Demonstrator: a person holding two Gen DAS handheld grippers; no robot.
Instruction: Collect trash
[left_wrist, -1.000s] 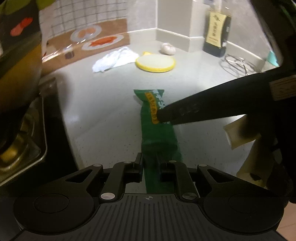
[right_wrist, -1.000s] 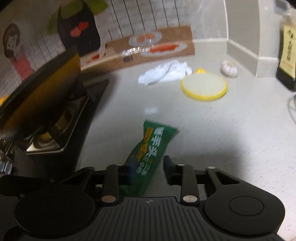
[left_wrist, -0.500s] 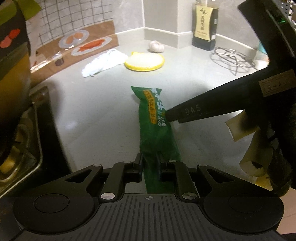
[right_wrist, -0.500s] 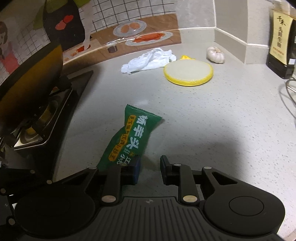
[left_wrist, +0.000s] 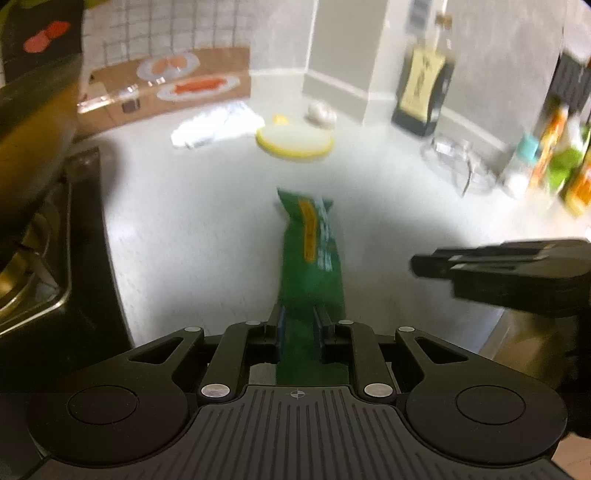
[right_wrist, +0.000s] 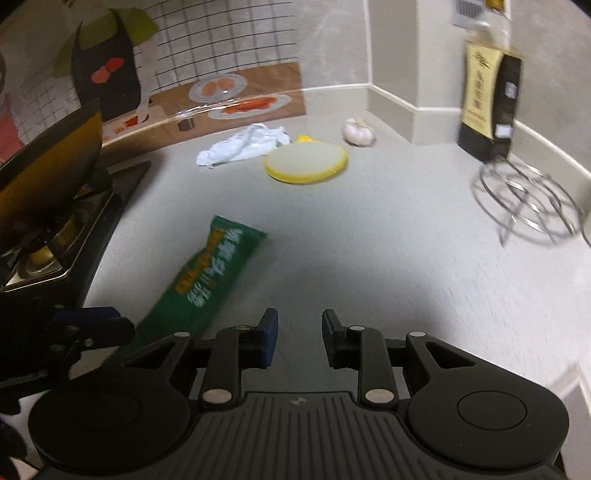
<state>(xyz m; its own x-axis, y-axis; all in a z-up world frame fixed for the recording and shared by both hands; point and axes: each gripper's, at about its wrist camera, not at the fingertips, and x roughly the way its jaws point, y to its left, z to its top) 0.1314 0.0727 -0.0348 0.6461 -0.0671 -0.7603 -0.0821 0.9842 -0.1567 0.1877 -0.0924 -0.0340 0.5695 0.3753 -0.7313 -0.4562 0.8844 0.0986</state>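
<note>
A long green snack wrapper (left_wrist: 312, 254) with yellow and white print sticks out forward over the pale countertop. My left gripper (left_wrist: 298, 325) is shut on its near end. The wrapper also shows in the right wrist view (right_wrist: 207, 280), at the left, with the left gripper's blue-padded finger (right_wrist: 88, 321) at its near end. My right gripper (right_wrist: 295, 332) is open and empty, to the right of the wrapper and apart from it. It shows as a dark shape (left_wrist: 498, 266) at the right of the left wrist view.
A crumpled white tissue (right_wrist: 243, 146), a yellow round lid (right_wrist: 306, 164) and a garlic bulb (right_wrist: 358, 133) lie at the back. A dark sauce bottle (right_wrist: 487, 107) and wire rack (right_wrist: 532, 206) stand right. A stove with a pan (right_wrist: 48, 177) is at the left.
My right gripper has drawn back off the wrapper to the right. My left gripper still holds the wrapper's near end, and both views have shifted a little to the right.
</note>
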